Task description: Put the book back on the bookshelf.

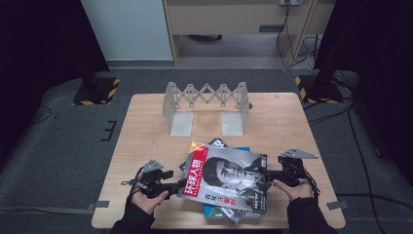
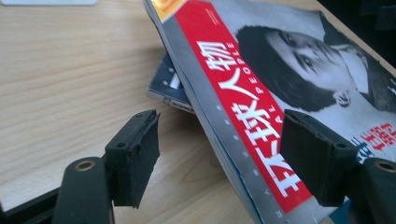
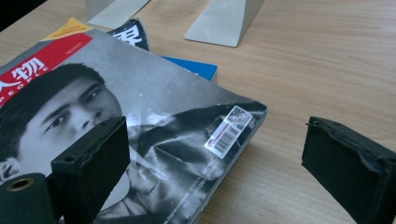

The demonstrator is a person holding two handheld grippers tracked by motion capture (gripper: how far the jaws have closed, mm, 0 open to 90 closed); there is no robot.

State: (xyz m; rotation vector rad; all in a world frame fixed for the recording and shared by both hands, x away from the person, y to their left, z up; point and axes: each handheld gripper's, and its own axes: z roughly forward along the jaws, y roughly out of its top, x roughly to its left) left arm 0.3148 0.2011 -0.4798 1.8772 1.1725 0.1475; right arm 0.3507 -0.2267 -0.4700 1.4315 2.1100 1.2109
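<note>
Grippers at the magazine
Left gripper [image 2: 219, 158] gapes astride the top magazine's [image 1: 226, 178] spine; right gripper [image 3: 212, 168] gapes over its corner, on a wooden table [image 1: 146, 126].

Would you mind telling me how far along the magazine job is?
Done: nothing stands in the grey expanding rack. In hand: both tools, left and right, open, straddle opposite edges of the red-and-grey portrait magazine. Left: gripping and lifting it; more magazines lie beneath.

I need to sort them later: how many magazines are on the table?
3, perhaps more hidden: the top magazine with the red band, a dark one peeking behind it, and a blue one underneath.
</note>
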